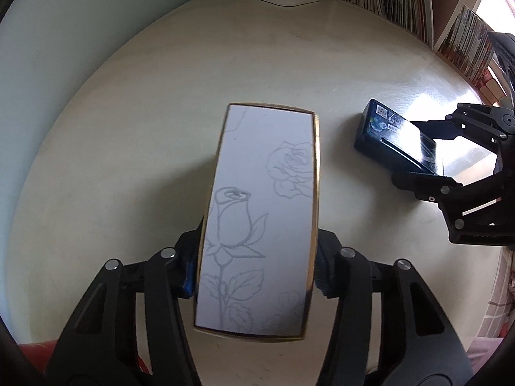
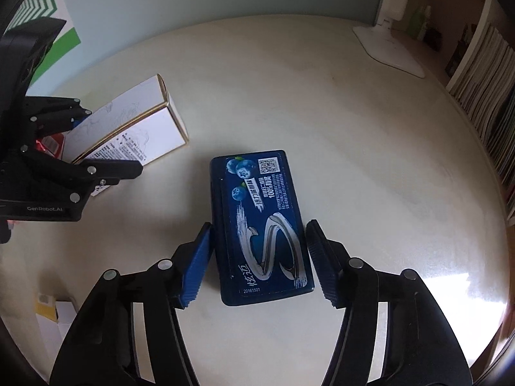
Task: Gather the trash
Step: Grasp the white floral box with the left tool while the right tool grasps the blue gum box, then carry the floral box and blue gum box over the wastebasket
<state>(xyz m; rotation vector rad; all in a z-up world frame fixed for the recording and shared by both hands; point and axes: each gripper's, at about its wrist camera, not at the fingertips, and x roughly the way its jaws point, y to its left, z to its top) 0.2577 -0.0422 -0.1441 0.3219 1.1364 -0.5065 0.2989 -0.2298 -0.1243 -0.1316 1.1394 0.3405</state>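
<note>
Rose box (image 1: pixel 257 218) fills left view, blue tin's (image 2: pixel 262 225) label — right view only.

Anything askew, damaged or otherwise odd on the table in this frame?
One thing: the white rose-print box is tipped up at its far end rather than lying flat, with the left gripper closed on its sides. The blue gum box lies flat and intact between the right gripper's jaws. Nothing spilled.

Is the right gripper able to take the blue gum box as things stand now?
Probably yes. The blue gum box lies flat on the table between the fingers of the right gripper; one pad touches its side, the other stands just apart, and nothing blocks them.
</note>
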